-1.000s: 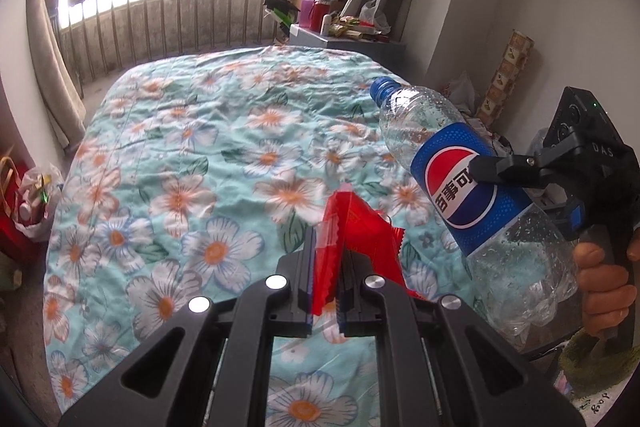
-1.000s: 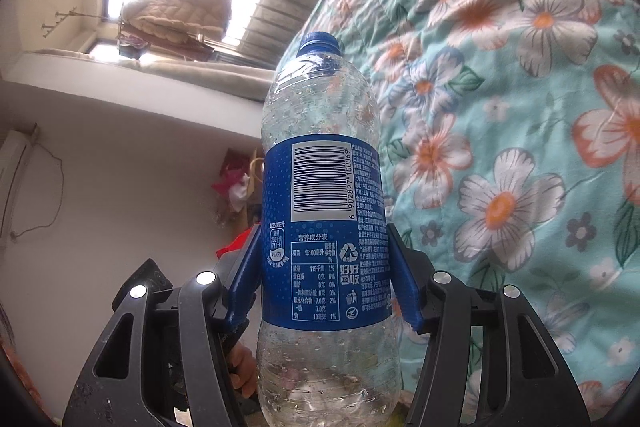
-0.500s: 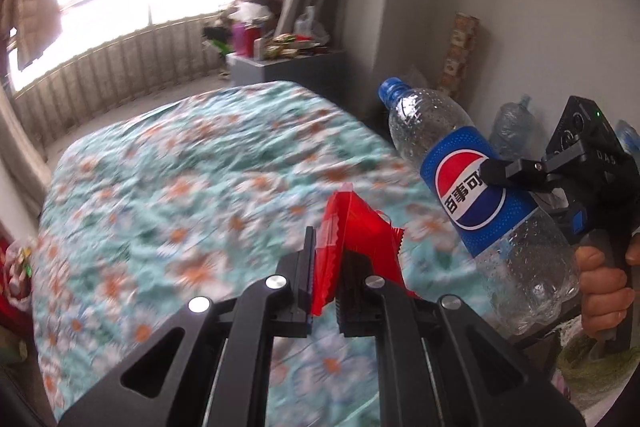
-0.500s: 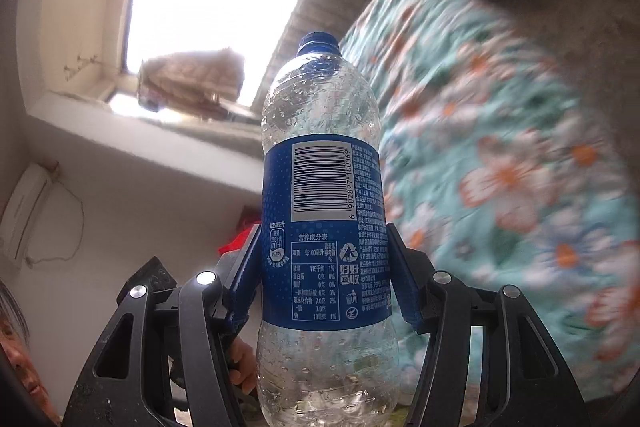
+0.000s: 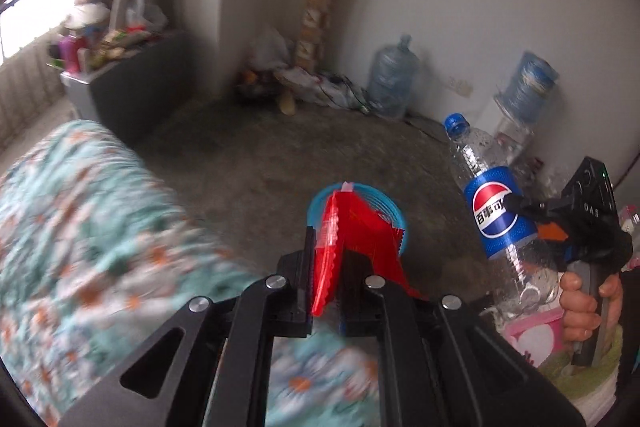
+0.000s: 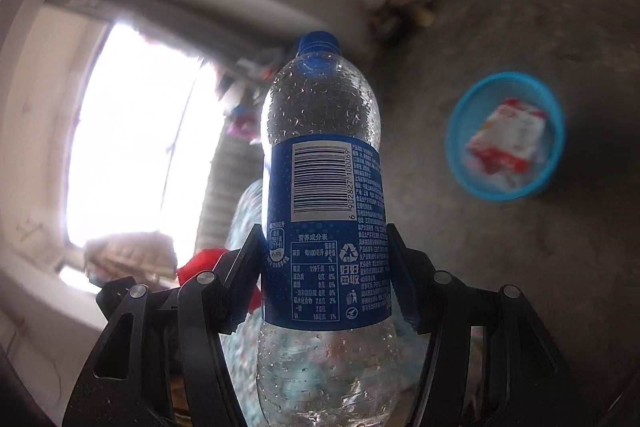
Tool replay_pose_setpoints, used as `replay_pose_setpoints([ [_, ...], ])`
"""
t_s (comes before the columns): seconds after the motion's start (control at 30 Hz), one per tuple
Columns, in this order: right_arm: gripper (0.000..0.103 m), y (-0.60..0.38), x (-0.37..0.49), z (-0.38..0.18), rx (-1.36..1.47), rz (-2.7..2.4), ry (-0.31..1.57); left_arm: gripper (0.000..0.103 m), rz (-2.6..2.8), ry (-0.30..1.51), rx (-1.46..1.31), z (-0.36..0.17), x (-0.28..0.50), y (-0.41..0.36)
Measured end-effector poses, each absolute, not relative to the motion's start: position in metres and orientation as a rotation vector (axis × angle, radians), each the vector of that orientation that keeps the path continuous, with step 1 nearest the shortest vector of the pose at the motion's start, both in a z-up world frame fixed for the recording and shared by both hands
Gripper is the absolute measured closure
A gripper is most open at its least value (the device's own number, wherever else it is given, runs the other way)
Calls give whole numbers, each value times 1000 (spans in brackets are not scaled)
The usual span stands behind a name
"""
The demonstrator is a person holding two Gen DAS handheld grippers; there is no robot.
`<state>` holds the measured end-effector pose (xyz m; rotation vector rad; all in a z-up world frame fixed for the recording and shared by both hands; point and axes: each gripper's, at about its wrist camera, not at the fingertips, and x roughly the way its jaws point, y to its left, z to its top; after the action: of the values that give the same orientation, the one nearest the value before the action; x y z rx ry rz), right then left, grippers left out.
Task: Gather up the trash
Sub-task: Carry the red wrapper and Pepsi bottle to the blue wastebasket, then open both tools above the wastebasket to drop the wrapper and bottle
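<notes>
Red crinkled plastic wrapper [image 5: 352, 239] sits pinched between the closed left gripper [image 5: 326, 267], directly ahead of which lies the round blue bin [image 6: 505, 137]. The right gripper [image 6: 326, 267] clamps a clear blue-labelled bottle [image 6: 324, 211].

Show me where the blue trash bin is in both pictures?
Left wrist view: the blue trash bin sits on the floor at centre, mostly hidden behind the red wrapper in the left tongs.
Right wrist view: the bin is at the right, on the floor, with litter inside.
Shared landmark: the Pepsi bottle.
</notes>
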<state>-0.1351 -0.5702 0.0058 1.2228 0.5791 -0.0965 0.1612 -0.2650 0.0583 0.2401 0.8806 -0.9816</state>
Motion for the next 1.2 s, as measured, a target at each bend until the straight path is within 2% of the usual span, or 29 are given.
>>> replay_pose_setpoints([
  [0.23,47,-594,-139,-66,1364,-216,652,95,-1069,1115,348,-11,178,-391],
  [0.53,45,-638,-80,-119,1465,-250,690,95,-1049,1218,401,-78,206,-507],
  [0.57,45,-645,-73,-125,1468,-258,684,92,-1051,1218,395,-82,210,-514],
  [0.6,41,-653,-68,-133,1472,-270,675,86,-1059,1219,385,-87,214,-523],
  [0.63,31,-660,-62,-142,1479,-277,665,60,-1068,1237,369,-98,219,-536],
  [0.67,27,-668,-55,-154,1488,-287,658,34,-1051,1254,369,-105,224,-538],
  [0.87,26,-670,-53,-210,1570,-395,716,33,-997,1291,275,-120,232,-533],
  [1.0,26,-651,-69,-200,1517,-409,712,33,-1024,1234,243,-96,232,-515],
  [1.2,26,-632,-78,-163,1411,-433,701,33,-1079,1108,185,-31,219,-472],
])
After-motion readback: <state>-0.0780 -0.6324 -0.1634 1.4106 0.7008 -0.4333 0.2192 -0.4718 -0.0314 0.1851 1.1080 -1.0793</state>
